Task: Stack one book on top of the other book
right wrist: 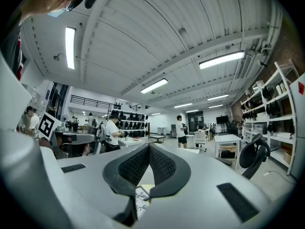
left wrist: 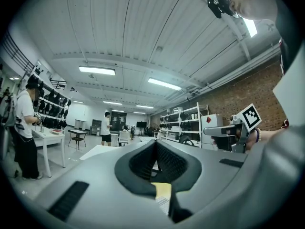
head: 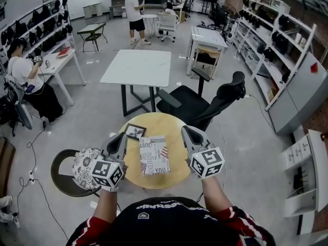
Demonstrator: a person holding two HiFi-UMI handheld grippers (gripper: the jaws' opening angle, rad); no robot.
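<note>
Head view: patterned book point(head: 154, 155) lies mid-table point(head: 177, 171); small dark book point(head: 134, 131) just beside it at eleven o'clock, unstacked; left gripper point(head: 121, 138) and right gripper point(head: 186, 131), both closed on nothing, flank them, likely for equal reach.

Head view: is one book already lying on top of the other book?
No, the small dark book lies on the round table beside the patterned book, not on it.

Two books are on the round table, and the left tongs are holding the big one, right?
Not quite. The left tongs are shut on nothing, beside the big book, which lies flat on the round table near the small book. The head view shows it.
</note>
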